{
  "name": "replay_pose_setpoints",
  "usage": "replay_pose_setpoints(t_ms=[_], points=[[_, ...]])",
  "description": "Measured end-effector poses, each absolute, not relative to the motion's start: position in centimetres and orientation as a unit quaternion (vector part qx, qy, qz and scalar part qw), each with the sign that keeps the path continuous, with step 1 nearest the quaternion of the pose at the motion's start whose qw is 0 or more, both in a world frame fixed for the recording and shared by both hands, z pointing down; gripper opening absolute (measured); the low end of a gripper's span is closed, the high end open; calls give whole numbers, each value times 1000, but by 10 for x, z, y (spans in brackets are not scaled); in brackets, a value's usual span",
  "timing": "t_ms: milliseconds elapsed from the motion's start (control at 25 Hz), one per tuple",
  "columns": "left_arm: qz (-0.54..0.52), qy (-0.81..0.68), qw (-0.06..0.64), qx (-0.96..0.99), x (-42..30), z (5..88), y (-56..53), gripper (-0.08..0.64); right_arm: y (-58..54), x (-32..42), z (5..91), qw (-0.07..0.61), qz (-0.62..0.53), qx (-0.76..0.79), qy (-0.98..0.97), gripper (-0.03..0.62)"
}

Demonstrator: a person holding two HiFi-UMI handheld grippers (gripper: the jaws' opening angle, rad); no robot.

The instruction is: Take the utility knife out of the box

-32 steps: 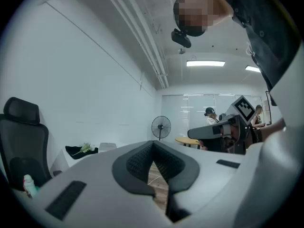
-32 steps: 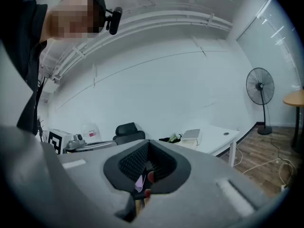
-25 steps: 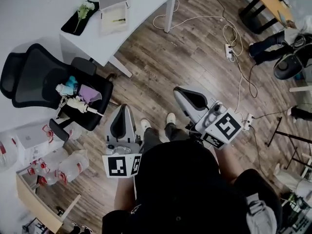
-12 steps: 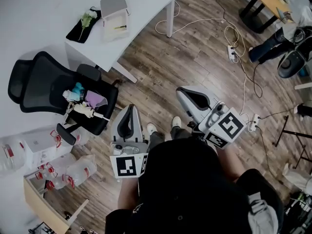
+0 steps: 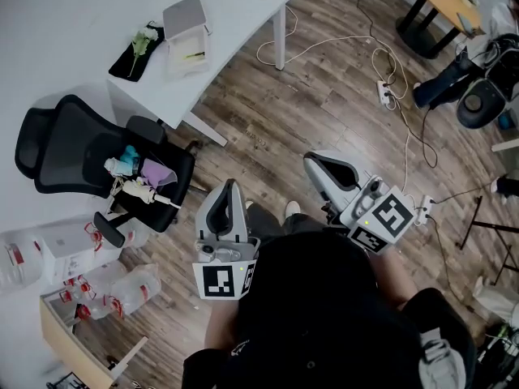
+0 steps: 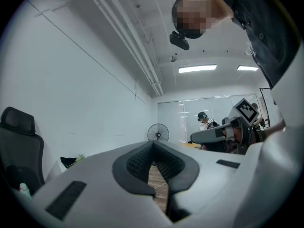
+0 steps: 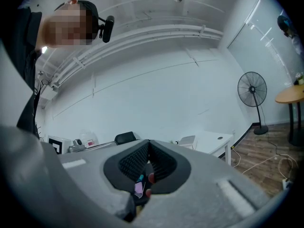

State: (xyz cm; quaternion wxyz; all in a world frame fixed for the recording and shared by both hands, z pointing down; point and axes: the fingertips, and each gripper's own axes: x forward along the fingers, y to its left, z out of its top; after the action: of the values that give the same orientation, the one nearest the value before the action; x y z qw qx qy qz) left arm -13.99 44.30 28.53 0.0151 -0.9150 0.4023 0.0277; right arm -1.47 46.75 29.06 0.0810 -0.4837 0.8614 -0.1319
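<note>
We're still closing in: left gripper (image 5: pixel 229 186) and right gripper (image 5: pixel 313 162) sit slightly further forward, fingers clenched empty, box (image 5: pixel 186 16) far ahead of them on the desk (image 5: pixel 237 10), utility knife presumably inside, so no reach yet.

head view: above person's head (image 5: pixel 312 298), faces steeply down, floor (image 5: pixel 324 96) far below; worktop (image 5: pixel 235 23) at 11 o'clock, chair (image 5: pixel 73 148) at 9.
left gripper view: rides left hand-held gripper (image 5: pixel 227 189), low, faces roughly level across room toward fan (image 6: pixel 158 133); chair at 8 o'clock.
right gripper view: rides right hand-held gripper (image 5: pixel 322 163), faces white wall (image 7: pixel 156 94); shares worktop and chair with head view, fan with left gripper view.
</note>
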Motion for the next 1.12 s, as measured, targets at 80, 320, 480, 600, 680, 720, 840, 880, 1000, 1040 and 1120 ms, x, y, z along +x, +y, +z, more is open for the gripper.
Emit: replay_pose_setpoints(t_ms=[80,320,480,600,680,720,840,880,1000,1040,1120], points=[[19,397,23,-918,-134,286,444,5,465,-15,289,83,-128,-478,865,5],[39,386,-5,-922,-129,291,411,5,440,-25,284,84,-106,-453,881,5],[46,383,-29,-922,-136,301,376,5,406,-32,297,76,-120,-453,880,5],[45,380,-42,-923,-140,308,343,5,378,-40,303,53,-122,-455,881,5],[48,381,-49,-922,-140,311,318,5,357,-43,305,35,-126,-457,880,5],[51,382,-52,-921,-140,311,304,5,346,-43,306,31,-132,-460,878,5],[63,376,-62,-922,-141,307,267,5,314,-46,306,20,-148,-462,874,5],[67,372,-64,-924,-141,305,256,5,303,-47,306,12,-148,-465,873,5],[69,350,-66,-932,-137,302,222,5,271,-50,300,8,-139,-478,867,5],[69,342,-65,-935,-136,301,212,5,261,-51,297,10,-137,-483,865,5],[69,331,-61,-939,-134,299,193,5,243,-51,294,14,-133,-492,860,5]])
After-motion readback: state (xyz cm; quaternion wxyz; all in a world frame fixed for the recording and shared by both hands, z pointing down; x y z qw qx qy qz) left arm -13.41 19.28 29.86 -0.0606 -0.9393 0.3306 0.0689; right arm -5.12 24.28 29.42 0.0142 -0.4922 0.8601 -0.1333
